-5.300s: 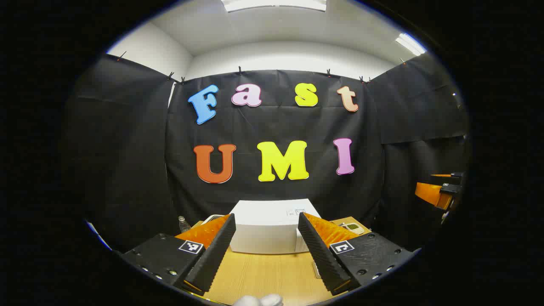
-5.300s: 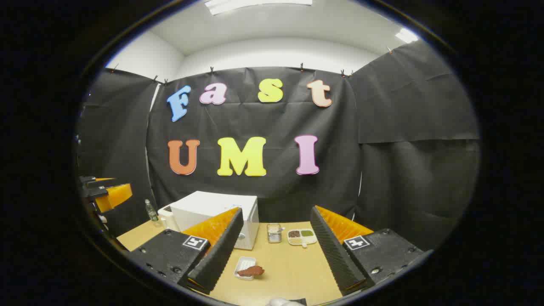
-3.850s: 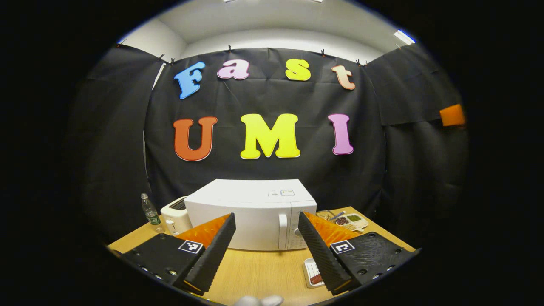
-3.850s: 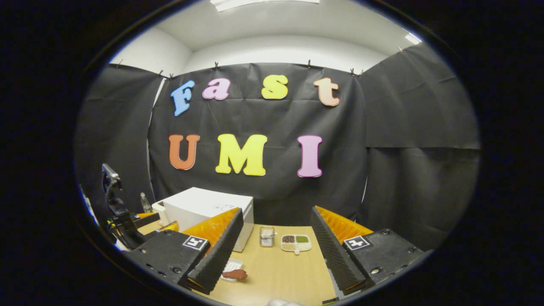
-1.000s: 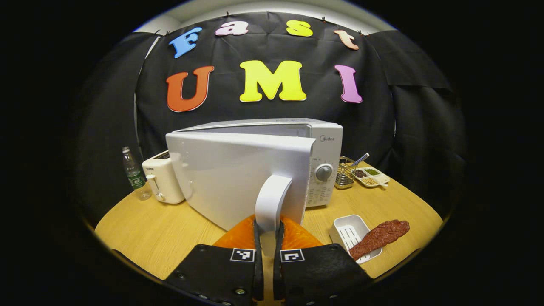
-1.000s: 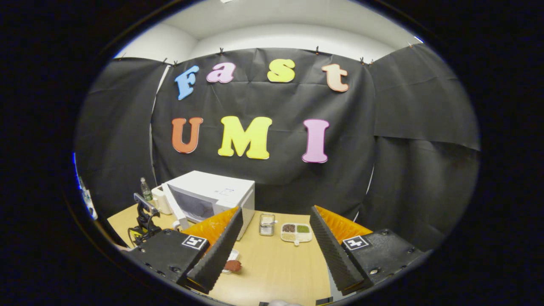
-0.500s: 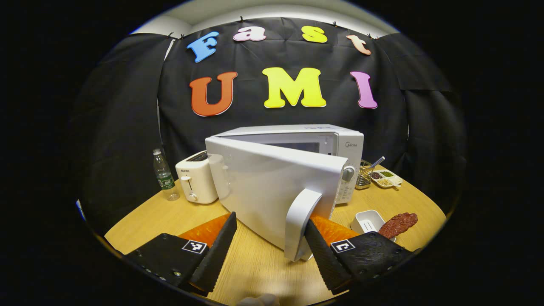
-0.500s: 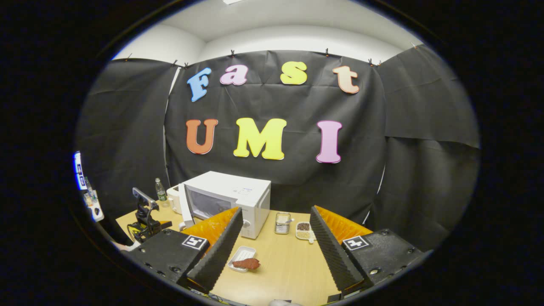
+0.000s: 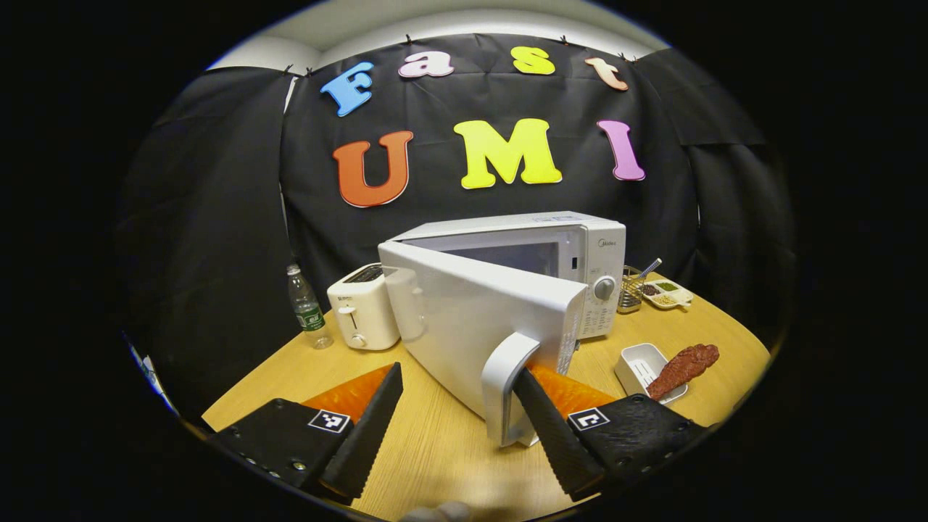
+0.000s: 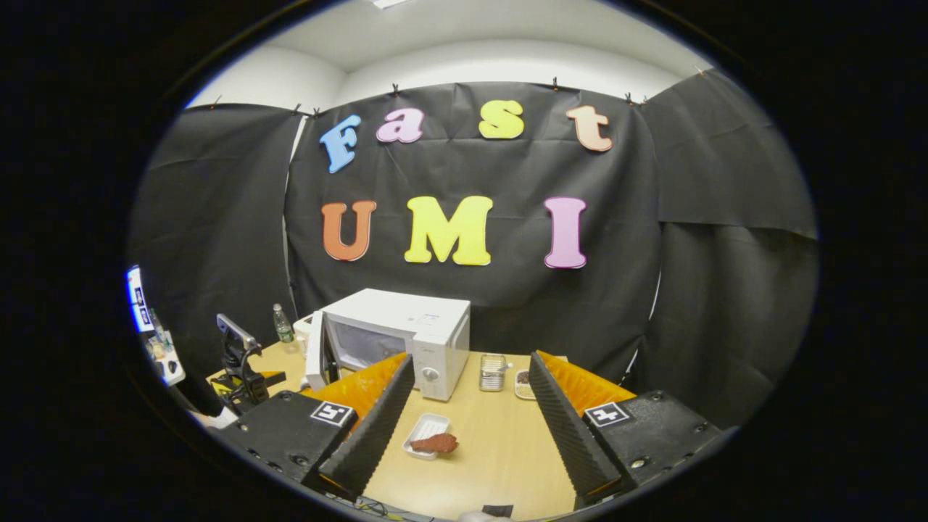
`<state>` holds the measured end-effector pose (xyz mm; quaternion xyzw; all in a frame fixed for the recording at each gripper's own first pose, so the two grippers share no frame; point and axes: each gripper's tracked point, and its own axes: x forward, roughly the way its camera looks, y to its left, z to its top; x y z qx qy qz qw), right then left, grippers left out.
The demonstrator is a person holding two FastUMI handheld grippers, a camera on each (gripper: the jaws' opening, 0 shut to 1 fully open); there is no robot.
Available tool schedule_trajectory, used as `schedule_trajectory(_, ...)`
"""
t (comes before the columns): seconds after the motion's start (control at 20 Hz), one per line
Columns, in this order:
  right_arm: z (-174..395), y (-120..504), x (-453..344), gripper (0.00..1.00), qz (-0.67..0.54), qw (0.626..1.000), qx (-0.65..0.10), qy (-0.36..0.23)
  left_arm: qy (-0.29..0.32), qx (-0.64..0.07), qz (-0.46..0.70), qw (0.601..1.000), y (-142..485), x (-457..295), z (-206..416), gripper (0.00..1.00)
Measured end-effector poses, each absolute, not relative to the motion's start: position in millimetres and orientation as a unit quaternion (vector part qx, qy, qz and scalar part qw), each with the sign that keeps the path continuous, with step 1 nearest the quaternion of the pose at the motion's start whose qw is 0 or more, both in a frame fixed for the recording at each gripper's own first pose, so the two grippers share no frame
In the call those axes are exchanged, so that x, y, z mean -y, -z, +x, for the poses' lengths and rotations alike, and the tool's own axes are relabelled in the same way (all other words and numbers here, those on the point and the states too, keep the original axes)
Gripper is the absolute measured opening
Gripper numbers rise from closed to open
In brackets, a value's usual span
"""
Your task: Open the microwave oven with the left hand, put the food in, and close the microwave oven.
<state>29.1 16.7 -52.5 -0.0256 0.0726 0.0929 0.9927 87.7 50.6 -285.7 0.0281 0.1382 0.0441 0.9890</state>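
The white microwave (image 9: 580, 254) stands mid-table with its door (image 9: 471, 319) swung partly out toward me. My left gripper (image 9: 457, 372) is open in front of the door. The door's handle (image 9: 502, 388) lies against the inner side of its right finger, and the left finger stands apart from it. A reddish-brown piece of food (image 9: 683, 362) rests across a small white tray (image 9: 638, 365) to the right. In the right gripper view, my right gripper (image 10: 471, 360) is open and empty above the table. The food (image 10: 435, 444), tray (image 10: 424, 429) and open microwave (image 10: 406, 337) lie beyond it.
A toaster (image 9: 361, 313) and a water bottle (image 9: 307, 308) stand left of the microwave. A wire basket (image 9: 632, 290) and a divided dish (image 9: 667, 293) sit to its right. The round wooden table (image 9: 290, 377) has bare room in front.
My left gripper was shut on the door handle one second ago and has since opened. The door has swung further out. The right gripper view has shifted slightly, its gripper still open.
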Motion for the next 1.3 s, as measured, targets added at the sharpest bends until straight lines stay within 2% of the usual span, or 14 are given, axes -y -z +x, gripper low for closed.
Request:
schedule_trajectory(0.05,26,54,-21,1.0,-0.025,0.992,-0.074,-0.095,-0.05,-0.14,0.028,0.989,287,-59,82,0.93)
schedule_trajectory(0.1,25,55,-26,0.96,-0.023,0.992,-0.074,-0.1,-0.057,-0.141,0.029,0.988,286,-68,76,0.93)
schedule_trajectory(0.55,6,65,-77,0.96,-0.022,0.988,-0.075,-0.13,-0.111,-0.156,0.02,0.981,295,-159,26,0.94)
schedule_trajectory(0.95,2,93,-95,0.96,-0.02,0.987,-0.097,-0.125,-0.163,-0.158,0.018,0.974,295,-244,8,0.94)
schedule_trajectory(1.0,4,97,-95,1.0,-0.019,0.987,-0.101,-0.123,-0.17,-0.157,0.017,0.973,294,-253,9,0.93)
schedule_trajectory(1.05,6,101,-95,0.96,-0.019,0.987,-0.106,-0.122,-0.175,-0.157,0.013,0.972,292,-260,8,0.93)
schedule_trajectory(1.25,20,118,-87,0.96,-0.018,0.986,-0.116,-0.119,-0.187,-0.155,0.014,0.97,287,-267,-3,0.9)
schedule_trajectory(1.3,25,127,-80,1.0,-0.019,0.985,-0.123,-0.116,-0.184,-0.156,0.014,0.97,286,-264,-7,0.9)
